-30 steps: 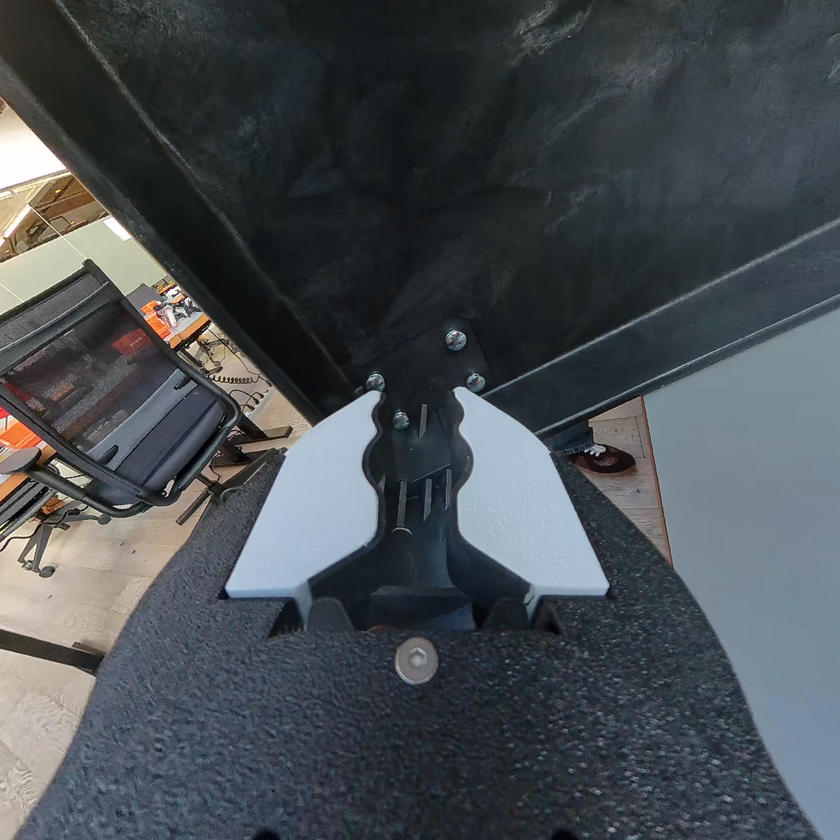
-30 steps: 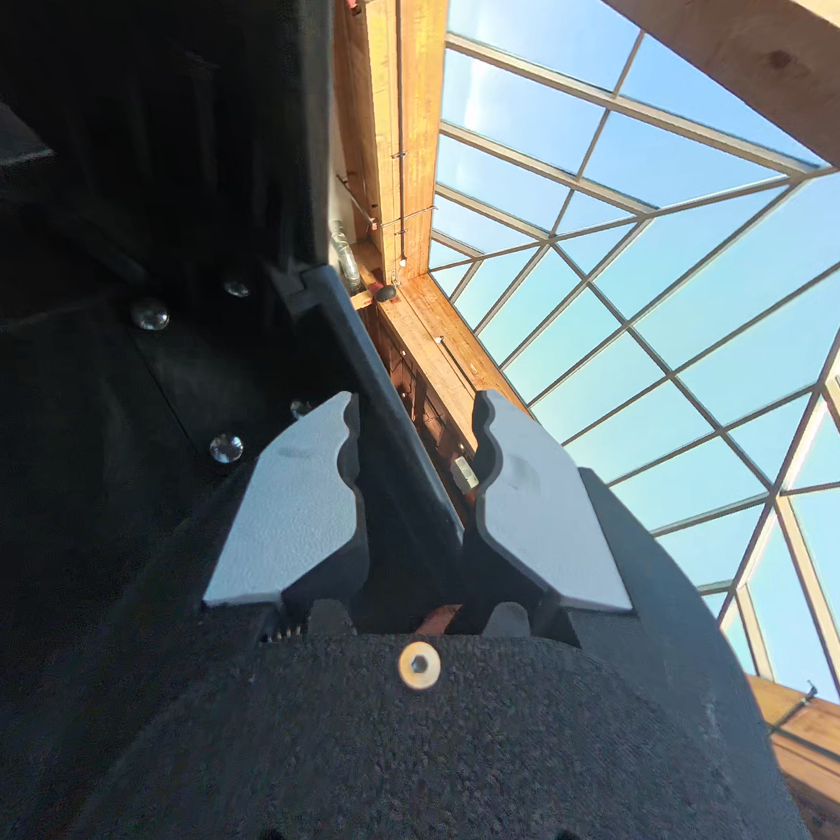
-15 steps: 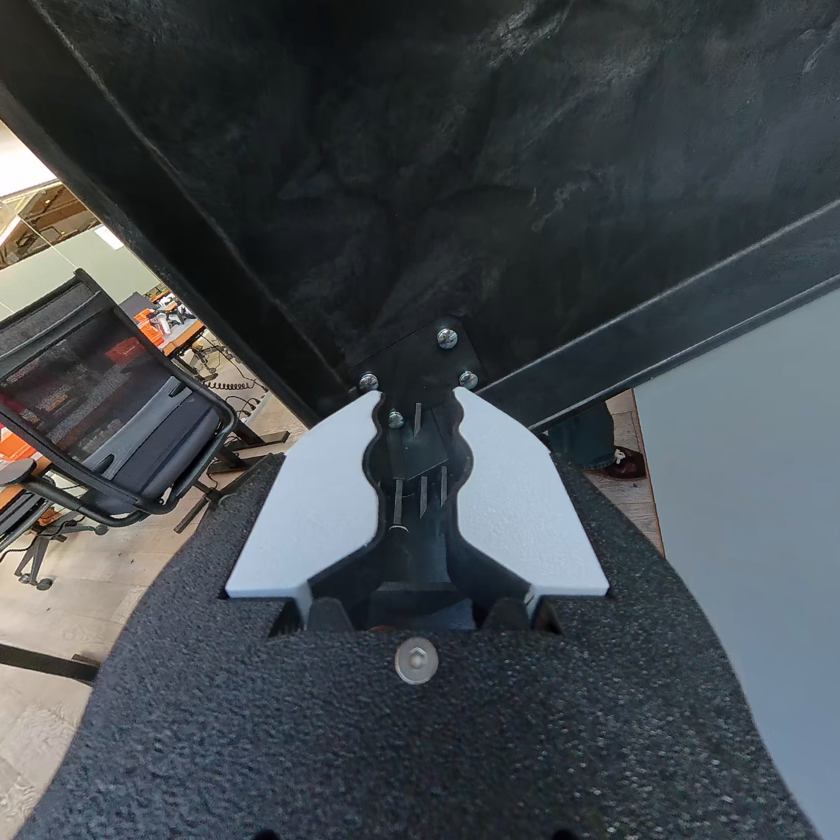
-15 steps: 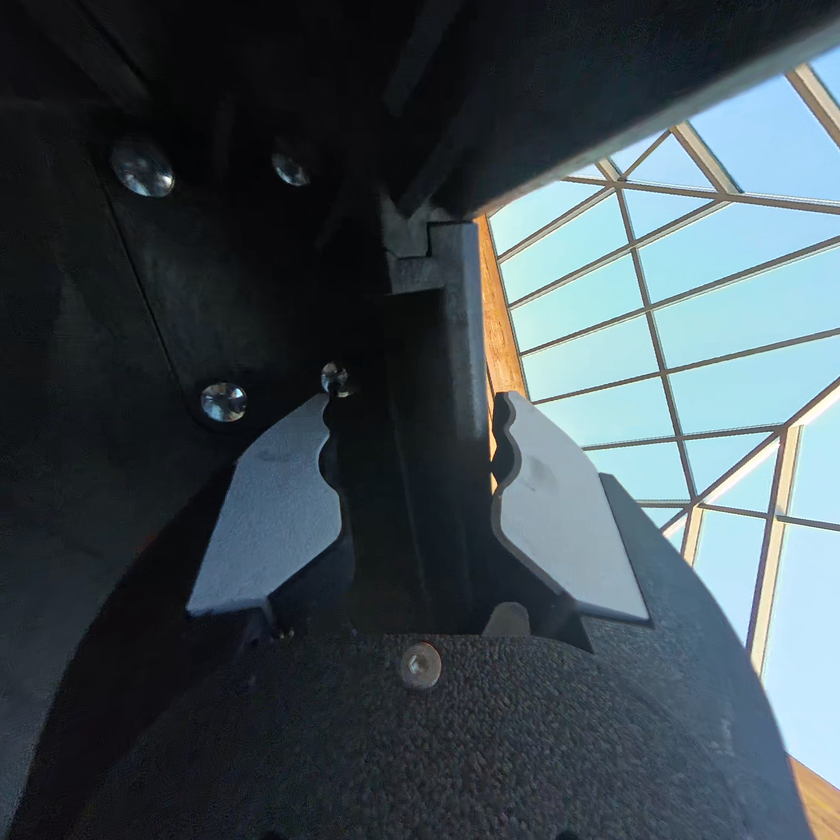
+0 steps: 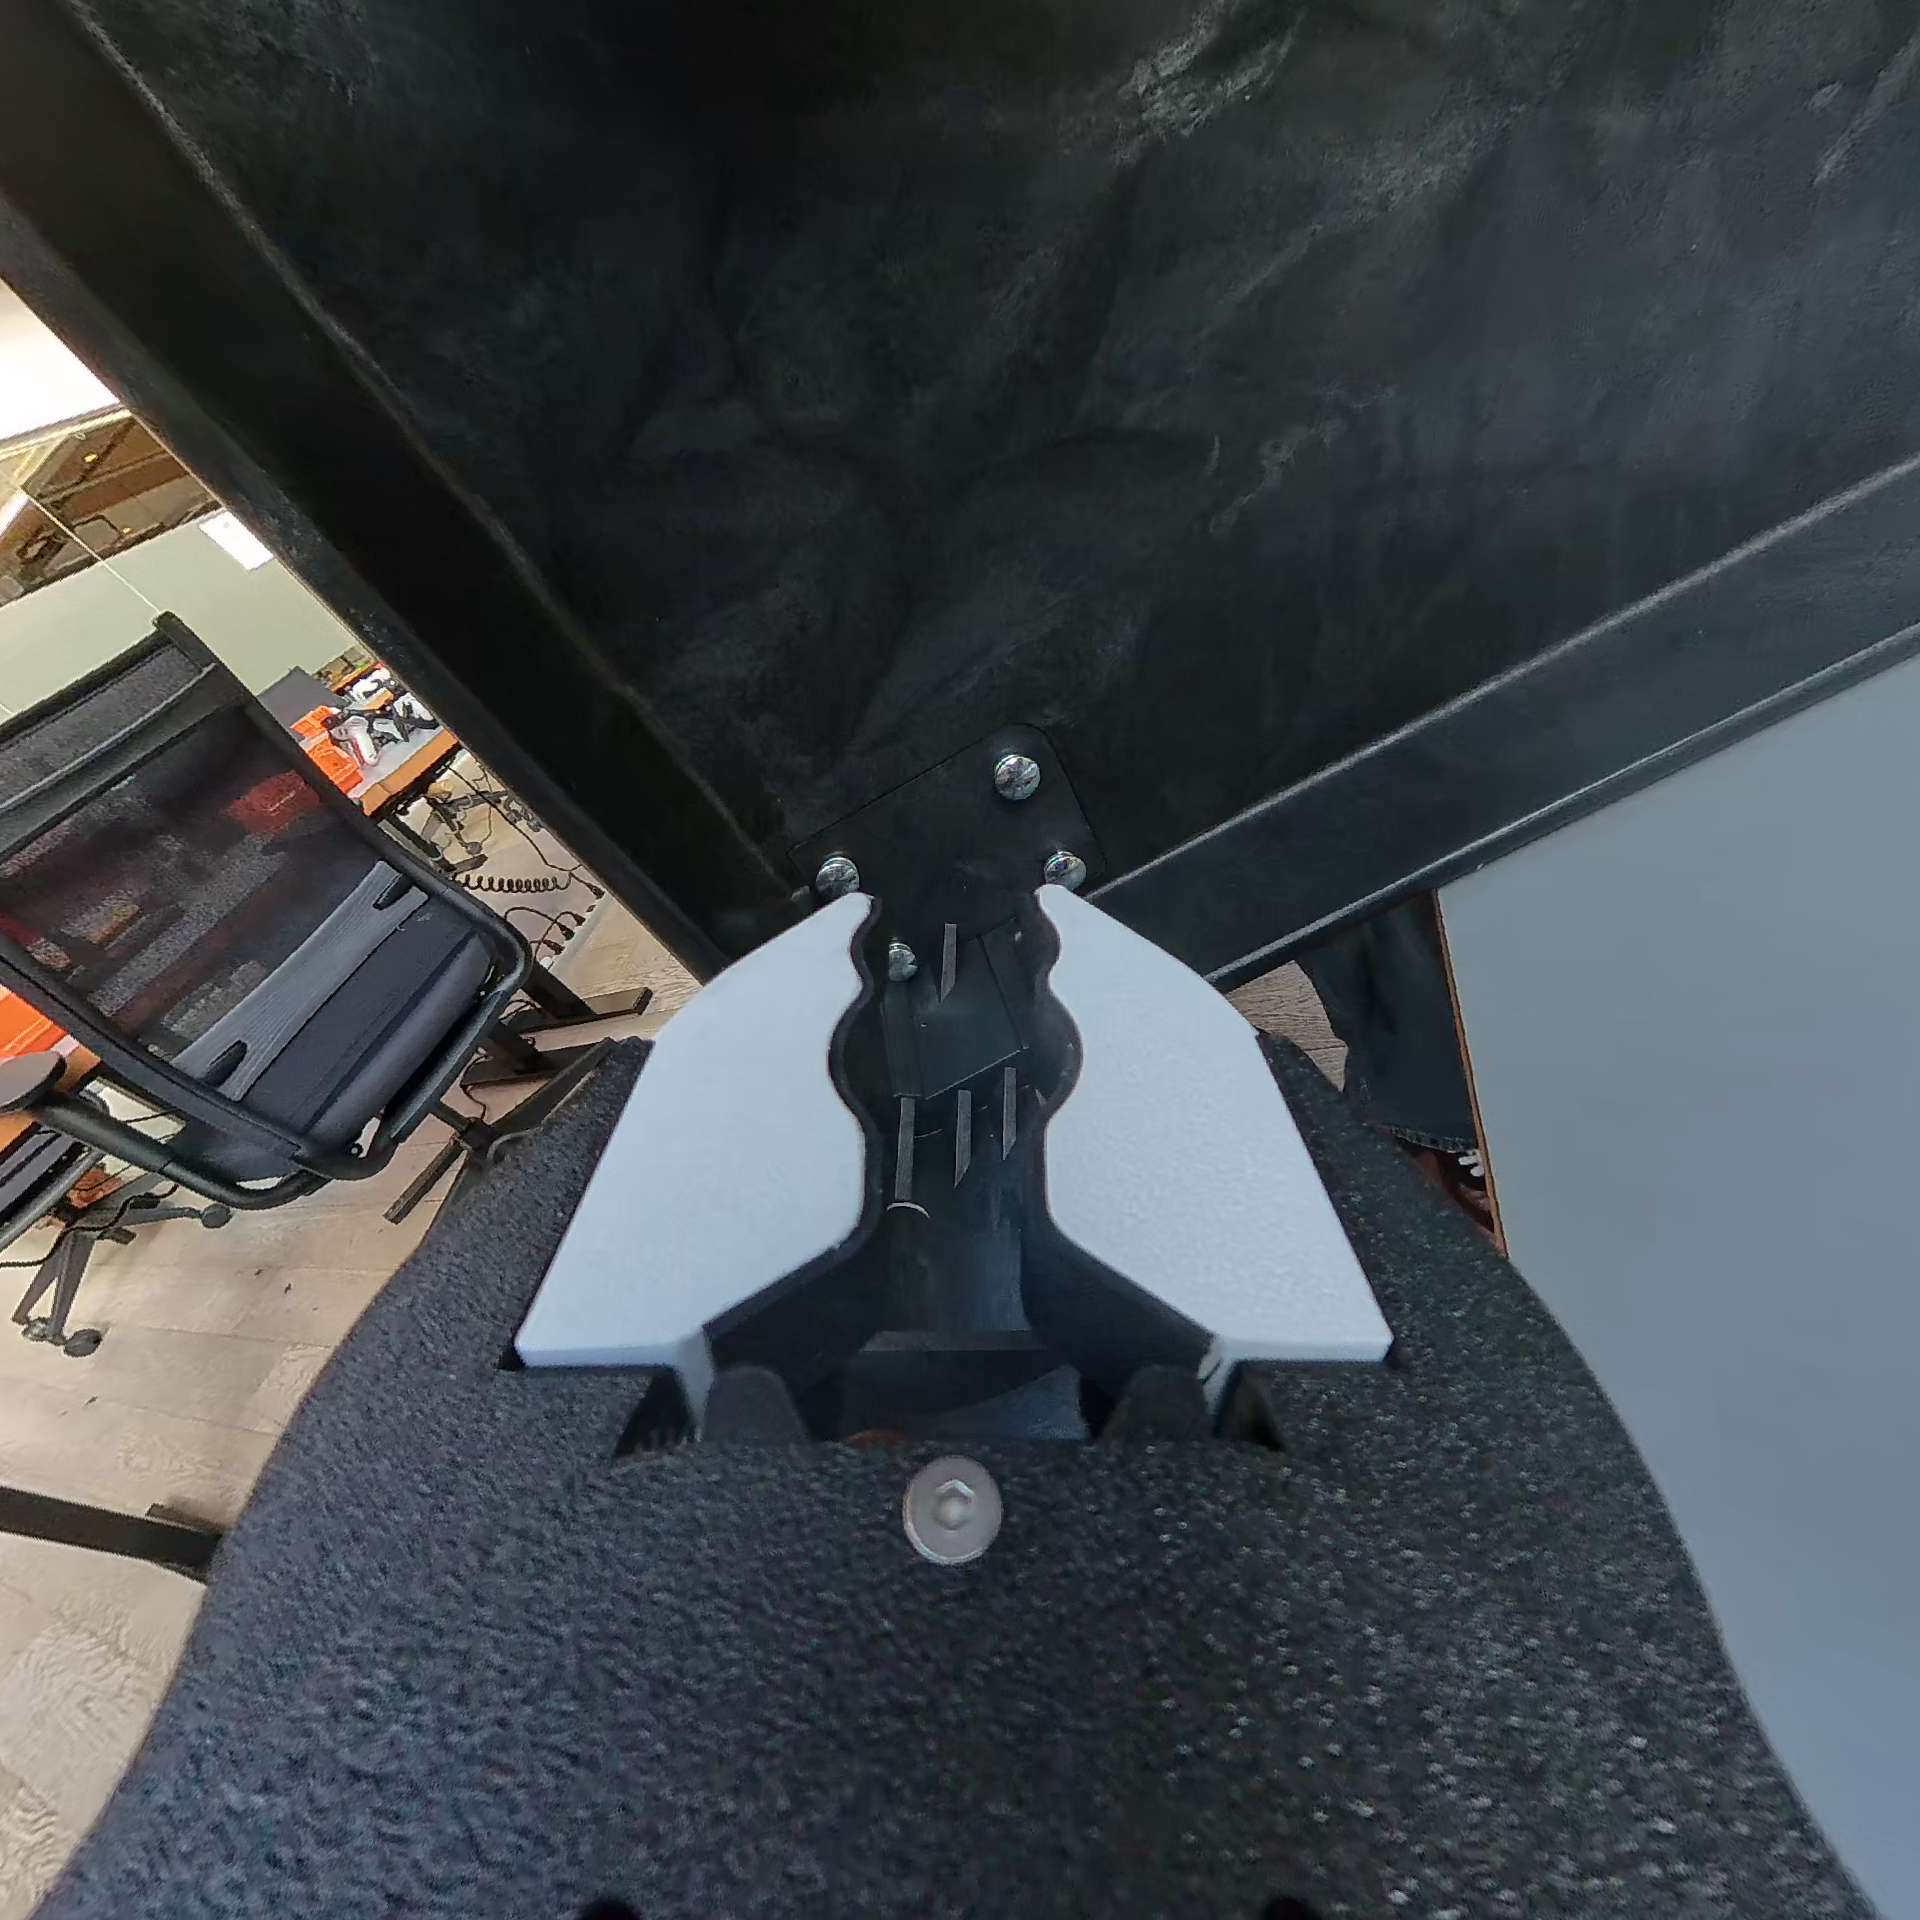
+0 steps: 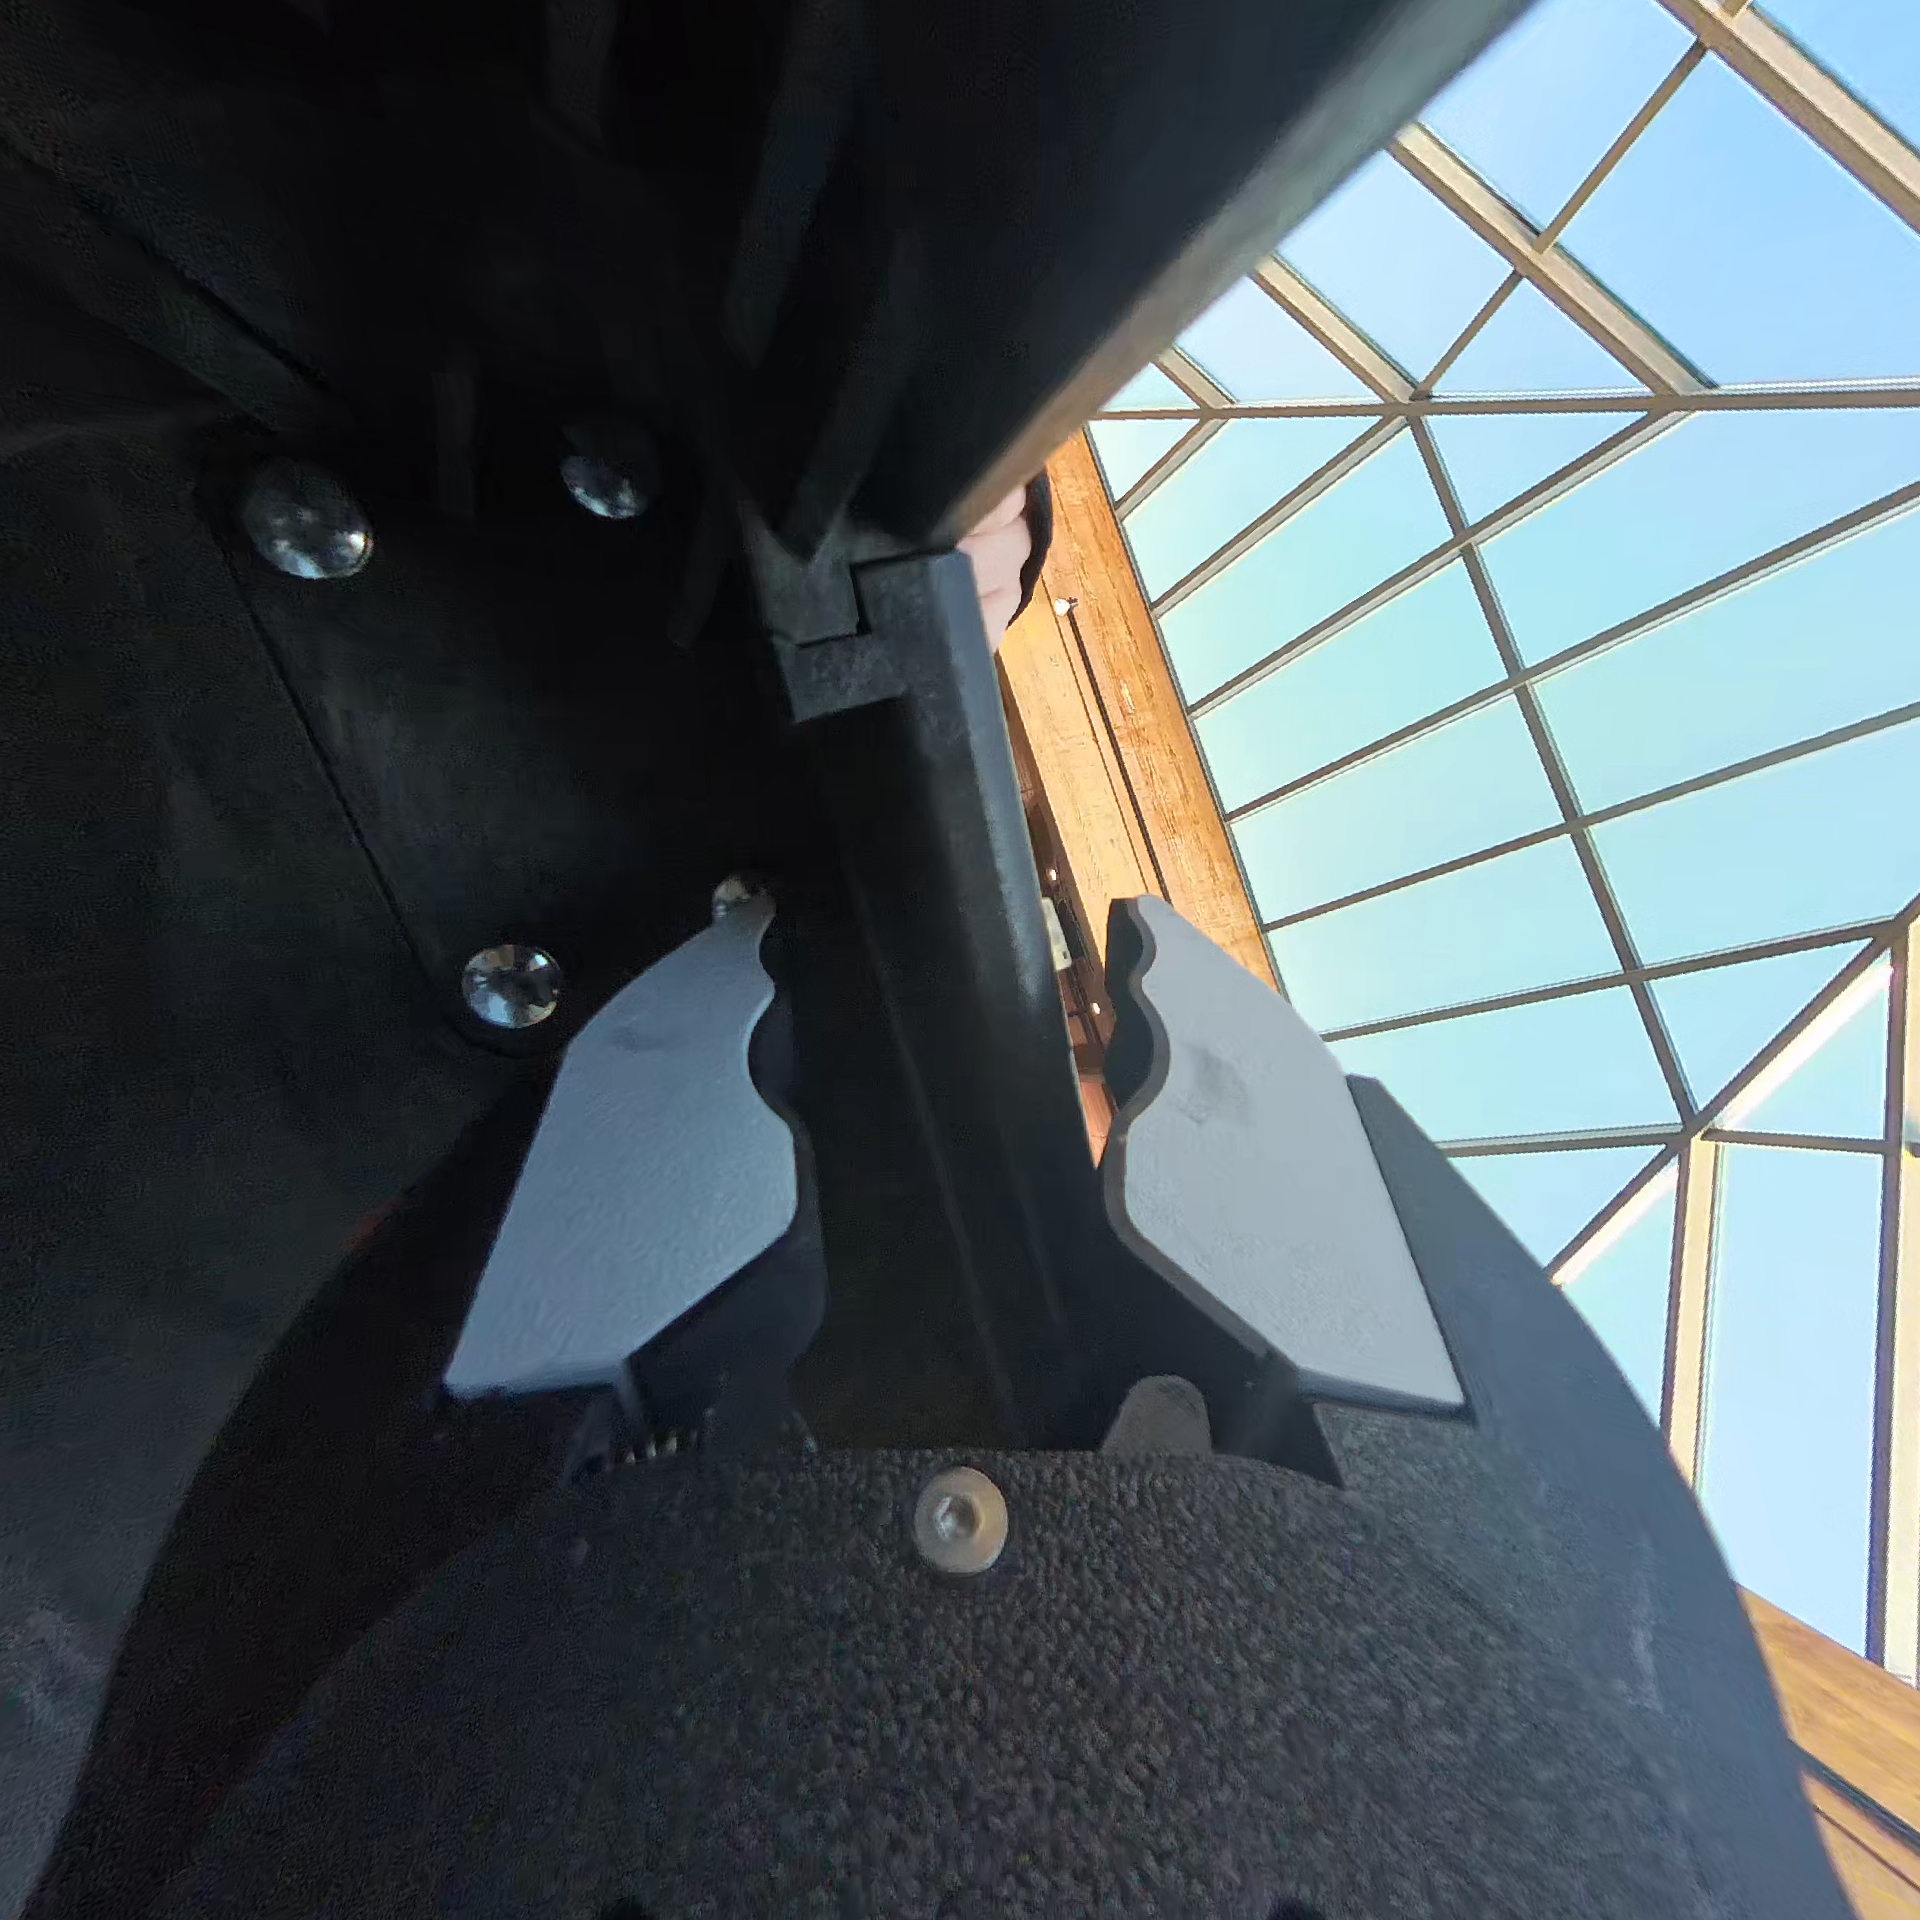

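I look up at the underside of a black piece of furniture point(image 5: 1039, 416). My left gripper point(image 5: 954, 904) is shut on a black leg point(image 5: 956, 1039) just below its screwed mounting plate point(image 5: 956, 821). My right gripper point(image 6: 940, 909) is open around another black leg point(image 6: 956, 831). That leg runs up between the fingers, with a gap at the right finger point(image 6: 1247, 1143). Its top meets a black frame rail point(image 6: 1143, 260). Round screw heads point(image 6: 509, 985) sit on the dark plate to the left. A bit of a hand point(image 6: 1003, 561) shows behind the leg's top.
A black mesh office chair point(image 5: 260, 935) stands on the wooden floor point(image 5: 156, 1351) at the left. A grey panel point(image 5: 1714, 1143) fills the right. A person's trouser leg point(image 5: 1392, 1029) shows beside it. In the right wrist view a glass skylight point(image 6: 1558, 727) and a wooden beam point(image 6: 1101, 727) are overhead.
My right gripper's fingers have spread wider and the view has swung, so the leg now stands centred between them. My left gripper keeps its hold; a person's leg has come in at the right.
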`<control>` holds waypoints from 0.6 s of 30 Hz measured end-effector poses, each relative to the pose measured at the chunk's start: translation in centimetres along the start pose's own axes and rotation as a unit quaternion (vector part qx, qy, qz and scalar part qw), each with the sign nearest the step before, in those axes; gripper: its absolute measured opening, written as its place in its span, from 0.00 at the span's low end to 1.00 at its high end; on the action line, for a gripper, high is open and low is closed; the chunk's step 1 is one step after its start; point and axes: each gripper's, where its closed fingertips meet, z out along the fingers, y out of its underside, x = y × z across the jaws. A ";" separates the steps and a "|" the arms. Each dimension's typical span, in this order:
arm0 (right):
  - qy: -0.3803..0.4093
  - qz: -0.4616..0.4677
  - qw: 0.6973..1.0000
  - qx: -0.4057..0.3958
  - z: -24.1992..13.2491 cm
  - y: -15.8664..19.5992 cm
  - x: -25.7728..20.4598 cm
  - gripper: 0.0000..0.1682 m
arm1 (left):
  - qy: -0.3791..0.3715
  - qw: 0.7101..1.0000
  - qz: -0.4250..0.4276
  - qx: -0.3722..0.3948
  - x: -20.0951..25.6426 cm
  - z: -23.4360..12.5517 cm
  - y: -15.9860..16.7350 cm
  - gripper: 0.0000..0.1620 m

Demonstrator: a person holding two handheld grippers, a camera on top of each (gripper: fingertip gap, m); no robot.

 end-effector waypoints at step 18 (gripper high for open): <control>0.004 -0.032 0.999 -0.023 0.5 0.3 -0.8 0.40 | 0.003 1.000 0.001 0.000 0.2 -0.2 0.0 0.15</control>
